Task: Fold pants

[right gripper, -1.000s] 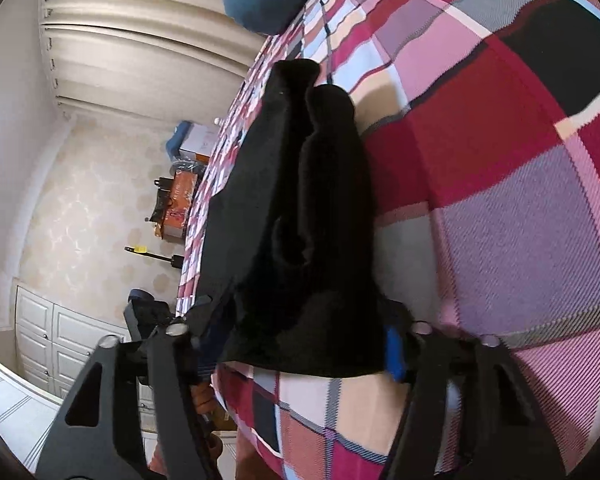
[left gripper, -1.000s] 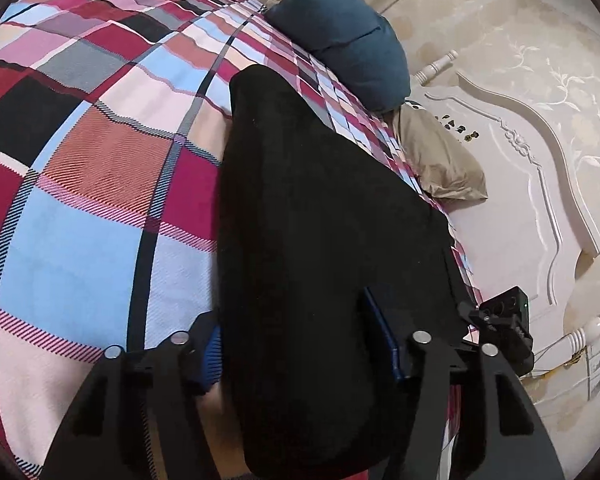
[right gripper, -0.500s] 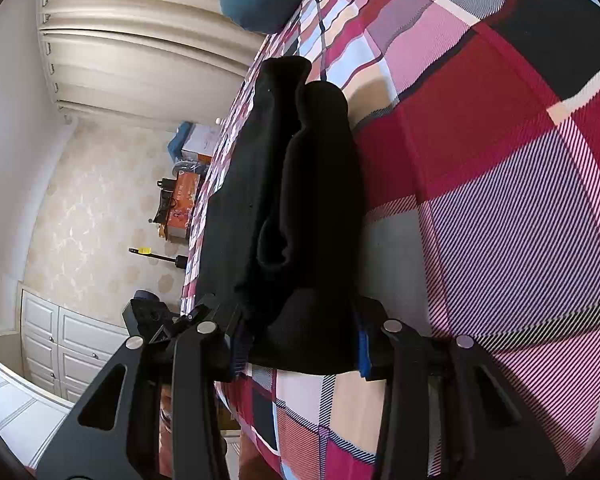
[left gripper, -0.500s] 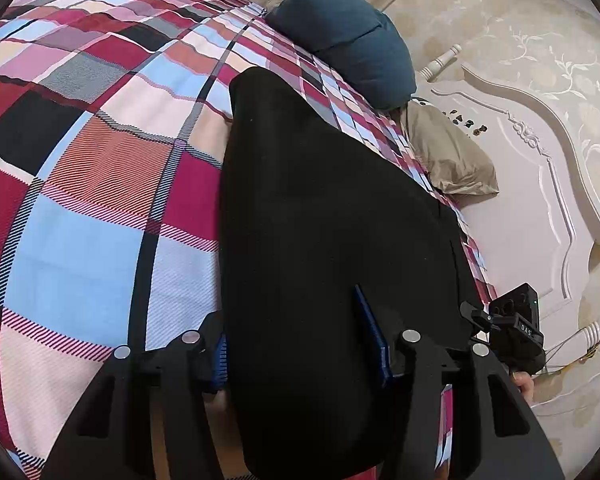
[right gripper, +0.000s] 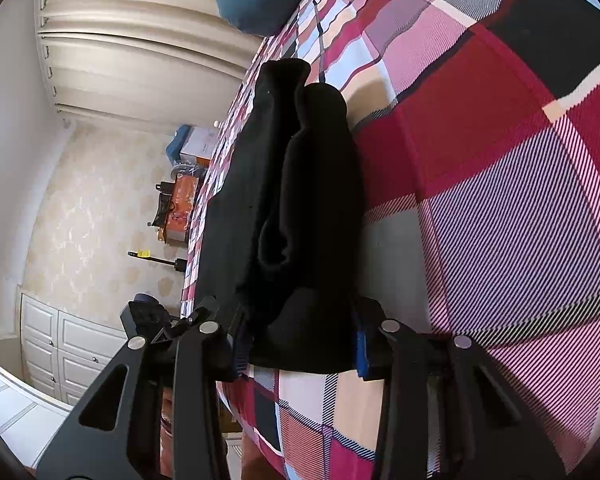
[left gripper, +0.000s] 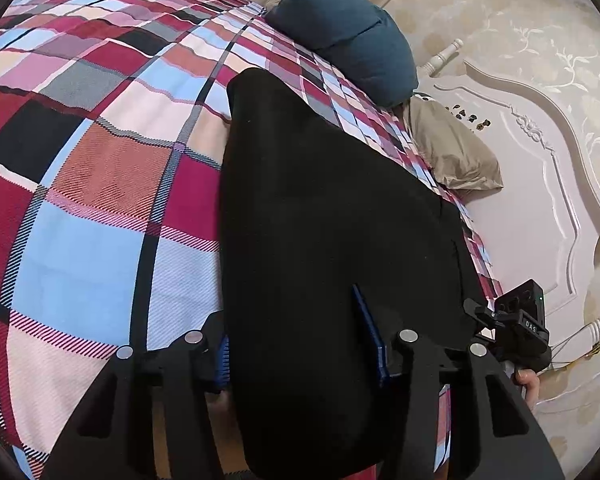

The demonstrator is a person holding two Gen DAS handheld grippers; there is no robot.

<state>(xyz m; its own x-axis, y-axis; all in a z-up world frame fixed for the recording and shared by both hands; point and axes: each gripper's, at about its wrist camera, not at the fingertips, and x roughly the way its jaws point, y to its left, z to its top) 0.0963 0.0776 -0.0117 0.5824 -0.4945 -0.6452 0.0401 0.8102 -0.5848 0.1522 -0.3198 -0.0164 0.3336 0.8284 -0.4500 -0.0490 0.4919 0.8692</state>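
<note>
Black pants point(left gripper: 324, 216) lie lengthwise on a plaid bedspread point(left gripper: 100, 184). In the left wrist view my left gripper point(left gripper: 300, 344) has its blue-padded fingers on either side of the near end of the cloth, closed in on it. In the right wrist view the pants point(right gripper: 300, 200) show as a long bundle of stacked layers. My right gripper point(right gripper: 298, 350) pinches their near end between its blue pads. The right gripper also shows in the left wrist view point(left gripper: 516, 328) at the pants' far right corner.
A dark teal pillow point(left gripper: 348, 36) and a beige pillow point(left gripper: 452, 152) lie by the white headboard point(left gripper: 540, 184). Beyond the bed's edge stand curtains point(right gripper: 132, 40), white cabinets point(right gripper: 60, 344) and an orange box point(right gripper: 180, 208).
Both grippers' fingers have closed in on the pants' near ends, the right more visibly. The left view has tilted slightly, showing more headboard.
</note>
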